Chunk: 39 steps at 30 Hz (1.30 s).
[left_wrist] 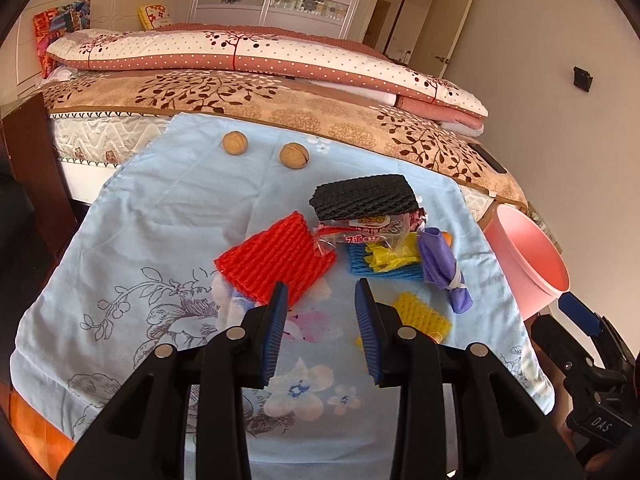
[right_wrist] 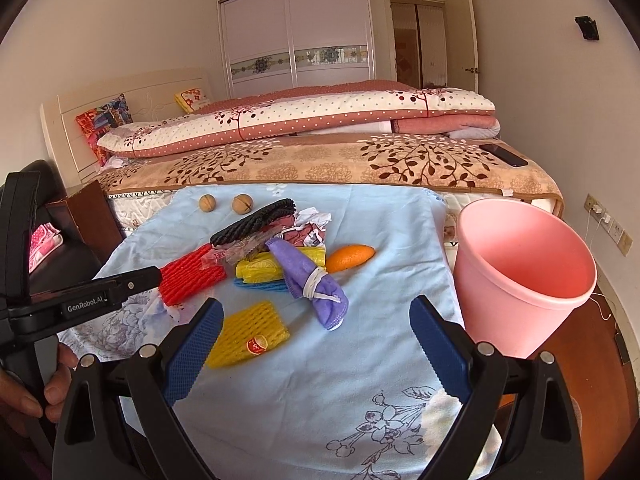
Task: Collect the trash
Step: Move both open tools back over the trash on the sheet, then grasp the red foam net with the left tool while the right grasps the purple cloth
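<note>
The right gripper [right_wrist: 316, 344] stands wide with nothing between its pads. Just ahead of its left pad lies the yellow foam net [right_wrist: 250, 334], flat on the blue cloth [right_wrist: 320, 400]; its long axis runs slanted, from near-left to far-right. The left gripper [left_wrist: 322, 308] is also parted and empty, above bare cloth; the red foam net [left_wrist: 276, 264] lies directly before its left pad, with the long side running away to the right.

Farther ahead, the purple rag [right_wrist: 314, 280] points toward the right gripper and lies over the pile of wrappers. Beyond it are an orange [right_wrist: 350, 258], then two walnuts [right_wrist: 226, 203] at the far edge. The pink bin [right_wrist: 520, 280] stands off to the right.

I think the risks are these: a flat, thin net may slip out of wide jaws, the pads may pinch the cloth too, and the orange or walnuts could be taken for trash.
</note>
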Each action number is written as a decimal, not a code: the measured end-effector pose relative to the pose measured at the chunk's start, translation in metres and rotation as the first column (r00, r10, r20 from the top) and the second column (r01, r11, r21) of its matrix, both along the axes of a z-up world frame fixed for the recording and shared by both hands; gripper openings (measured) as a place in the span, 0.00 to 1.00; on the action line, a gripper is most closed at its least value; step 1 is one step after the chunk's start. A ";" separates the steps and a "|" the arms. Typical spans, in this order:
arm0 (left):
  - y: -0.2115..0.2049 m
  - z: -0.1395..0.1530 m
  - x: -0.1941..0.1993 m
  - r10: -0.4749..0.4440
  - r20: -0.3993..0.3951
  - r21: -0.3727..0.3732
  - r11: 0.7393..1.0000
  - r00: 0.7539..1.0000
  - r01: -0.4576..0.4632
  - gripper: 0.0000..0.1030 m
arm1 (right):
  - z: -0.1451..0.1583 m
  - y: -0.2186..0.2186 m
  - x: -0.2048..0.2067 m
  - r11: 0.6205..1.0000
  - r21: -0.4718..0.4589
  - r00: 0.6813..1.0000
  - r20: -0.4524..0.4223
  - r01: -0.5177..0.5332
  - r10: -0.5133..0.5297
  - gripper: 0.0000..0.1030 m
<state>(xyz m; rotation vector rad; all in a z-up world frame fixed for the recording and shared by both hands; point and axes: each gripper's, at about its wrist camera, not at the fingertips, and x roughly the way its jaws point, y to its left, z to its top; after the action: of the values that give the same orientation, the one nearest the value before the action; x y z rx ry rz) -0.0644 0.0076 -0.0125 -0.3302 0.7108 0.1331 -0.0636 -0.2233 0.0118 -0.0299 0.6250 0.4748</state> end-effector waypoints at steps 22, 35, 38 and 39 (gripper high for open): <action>0.056 -0.036 0.048 -0.024 -0.139 0.084 0.996 0.990 0.036 0.34 | -0.026 0.015 0.027 0.994 0.019 0.986 -0.125 -0.109 0.111 0.90; 0.064 -0.045 0.057 -0.006 -0.187 0.029 1.000 0.982 0.012 0.29 | -0.033 0.033 0.074 0.995 -0.021 0.973 -0.213 -0.099 0.092 0.84; 0.062 -0.043 0.056 -0.017 -0.176 0.030 0.999 0.984 0.023 0.19 | -0.037 0.040 0.083 0.993 -0.041 0.968 -0.233 -0.107 0.095 0.82; 0.062 -0.042 0.055 -0.019 -0.172 0.028 0.999 0.985 0.024 0.16 | -0.039 0.041 0.085 0.993 -0.046 0.967 -0.237 -0.110 0.096 0.81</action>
<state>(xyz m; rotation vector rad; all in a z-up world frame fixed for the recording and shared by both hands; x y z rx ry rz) -0.0099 0.0700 -0.0546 -0.2848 0.8818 0.1524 0.0219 -0.1820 -0.0269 -0.0635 0.8729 0.5652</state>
